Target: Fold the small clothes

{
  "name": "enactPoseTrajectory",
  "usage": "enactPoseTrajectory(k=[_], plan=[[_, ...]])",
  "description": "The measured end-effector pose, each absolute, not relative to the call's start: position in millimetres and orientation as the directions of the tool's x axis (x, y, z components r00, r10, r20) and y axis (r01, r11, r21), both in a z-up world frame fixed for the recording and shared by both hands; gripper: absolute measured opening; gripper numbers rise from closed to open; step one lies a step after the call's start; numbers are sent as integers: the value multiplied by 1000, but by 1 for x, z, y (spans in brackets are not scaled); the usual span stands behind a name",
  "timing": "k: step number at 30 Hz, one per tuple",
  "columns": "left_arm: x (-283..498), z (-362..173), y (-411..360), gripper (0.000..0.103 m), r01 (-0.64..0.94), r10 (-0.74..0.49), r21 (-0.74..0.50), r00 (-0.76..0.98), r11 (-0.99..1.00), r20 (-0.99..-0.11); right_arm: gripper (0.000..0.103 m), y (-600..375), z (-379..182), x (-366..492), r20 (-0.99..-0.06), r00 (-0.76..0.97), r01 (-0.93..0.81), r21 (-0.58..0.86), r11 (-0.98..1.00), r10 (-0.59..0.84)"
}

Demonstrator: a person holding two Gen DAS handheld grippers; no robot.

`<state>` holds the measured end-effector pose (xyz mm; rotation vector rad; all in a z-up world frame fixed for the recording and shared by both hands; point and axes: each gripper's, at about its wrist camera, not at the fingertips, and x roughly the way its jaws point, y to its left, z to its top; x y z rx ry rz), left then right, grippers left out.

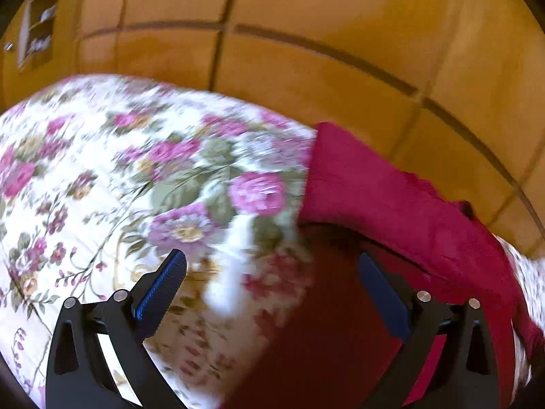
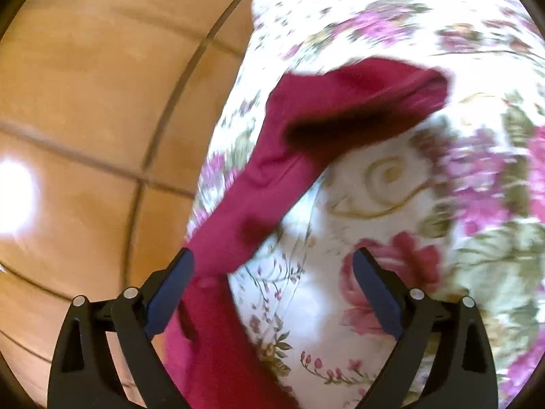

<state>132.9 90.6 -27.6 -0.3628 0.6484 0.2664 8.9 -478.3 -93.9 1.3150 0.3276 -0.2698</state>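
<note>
Red garment (image 2: 259,184) rumpled at bed (image 1: 85,156) edge, fold barely begun; both tongs (image 1: 272,266) (image 2: 272,269) wide open, gripping nothing

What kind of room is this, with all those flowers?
Probably a bedroom at home: a white quilted bedspread with pink roses covers what looks like a bed, a dark red cloth garment lies on it, and glossy orange-brown floor tiles surround it.

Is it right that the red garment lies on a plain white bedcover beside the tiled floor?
Not quite: the bedcover is floral, with pink and purple flowers on white, as the right wrist view shows. The red garment does lie on it, beside the tiled floor.
</note>
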Motion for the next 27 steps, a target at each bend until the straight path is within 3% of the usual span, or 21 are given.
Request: enactPoseTrajectory(k=[4, 7, 9, 10, 11, 12, 18, 23, 27], plan=[[138, -28, 80, 100, -290, 90, -226, 775, 930, -625, 97, -505, -100, -20, -301, 945, 312, 946, 85, -126], [143, -34, 84, 100, -307, 73, -250, 752, 918, -655, 91, -540, -118, -19, -278, 959, 279, 960, 17, -51], [144, -38, 88, 100, -321, 61, -272, 740, 907, -670, 48, -552, -131, -16, -242, 970, 241, 970, -22, -37], [144, -40, 90, 100, -325, 57, -279, 737, 904, -673, 39, -555, -136, -13, -214, 976, 213, 976, -41, -32], [145, -40, 91, 100, -326, 54, -284, 736, 902, -674, 20, -558, -140, -9, -195, 981, 194, 980, -55, -15], [144, -40, 91, 100, -325, 53, -285, 737, 902, -673, 8, -557, -141, -9, -192, 981, 192, 980, -61, 1], [143, -39, 90, 100, -314, 45, -290, 744, 904, -666, 6, -518, -105, 16, -39, 986, 31, 998, 55, 164], [141, -37, 90, 100, -307, 41, -298, 756, 904, -654, 6, -442, -59, 54, 48, 915, -146, 965, 219, 400], [137, -34, 89, 100, -288, 33, -301, 770, 909, -637, 7, -386, -56, 76, -36, 865, -170, 917, 360, 500]])
